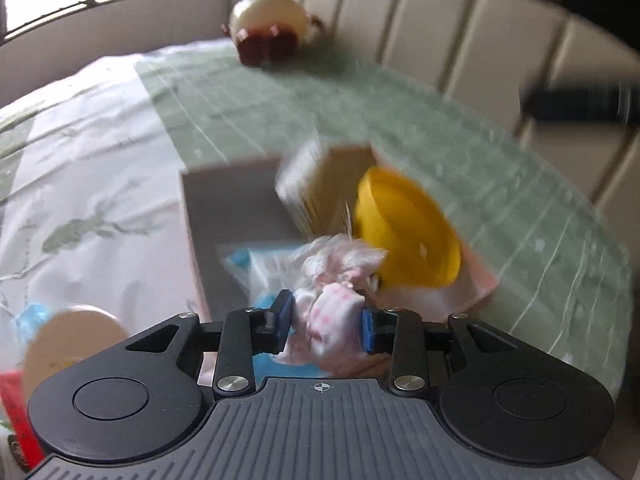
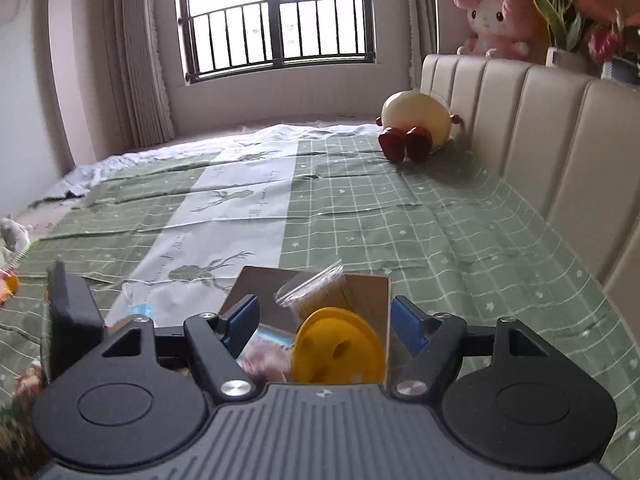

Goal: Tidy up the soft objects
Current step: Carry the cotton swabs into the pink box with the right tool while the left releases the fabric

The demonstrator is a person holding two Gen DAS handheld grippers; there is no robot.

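In the left wrist view my left gripper (image 1: 326, 322) has a bunched pink-and-white cloth (image 1: 332, 308) filling the gap between its blue pads and touching both. It hangs over the near edge of an open grey box (image 1: 208, 216) on the bed. The box holds a yellow round toy (image 1: 404, 236), a clear pack of thin sticks (image 1: 308, 188) and a blue packet (image 1: 240, 260). My right gripper (image 2: 324, 324) stands open above the same box (image 2: 372, 292), with nothing between its fingers. The yellow toy (image 2: 336, 348) and a pink blur of cloth (image 2: 264, 360) show beyond it.
A cream round plush with dark red feet (image 2: 416, 124) lies against the beige padded headboard (image 2: 560, 152). A pink plush (image 2: 496, 20) and a plant sit on top of it. The green checked bedspread (image 2: 400, 232) stretches to the window. A beige round thing (image 1: 72, 344) lies at the lower left.
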